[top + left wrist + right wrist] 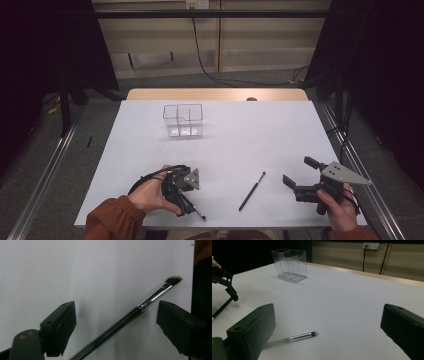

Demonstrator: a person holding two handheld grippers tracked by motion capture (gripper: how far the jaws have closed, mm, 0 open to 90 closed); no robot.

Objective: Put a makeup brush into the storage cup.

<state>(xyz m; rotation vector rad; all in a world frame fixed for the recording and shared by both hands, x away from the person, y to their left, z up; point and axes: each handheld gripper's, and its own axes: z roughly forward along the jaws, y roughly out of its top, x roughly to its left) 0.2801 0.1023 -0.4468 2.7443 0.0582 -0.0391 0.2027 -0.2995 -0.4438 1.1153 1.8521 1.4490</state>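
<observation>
A black-handled makeup brush [120, 325] with a silver ferrule and dark bristles lies flat on the white table [225, 140]. My left gripper [117, 308] is open around it, one jaw on each side, neither touching it. From above, that gripper [186, 200] points toward the front edge, and the brush [198, 213] pokes out below it. A second brush [252, 191] lies at the front middle. My right gripper [300, 171] is open and empty to its right; in its own view the gripper [328, 312] looks over that brush [299, 336].
A clear plastic organiser [183, 120] with compartments stands at the back left of the table, also seen as the organiser [290, 264] in the right gripper view. The table's front edge is close to both hands. A wooden strip [215, 94] runs along the far edge.
</observation>
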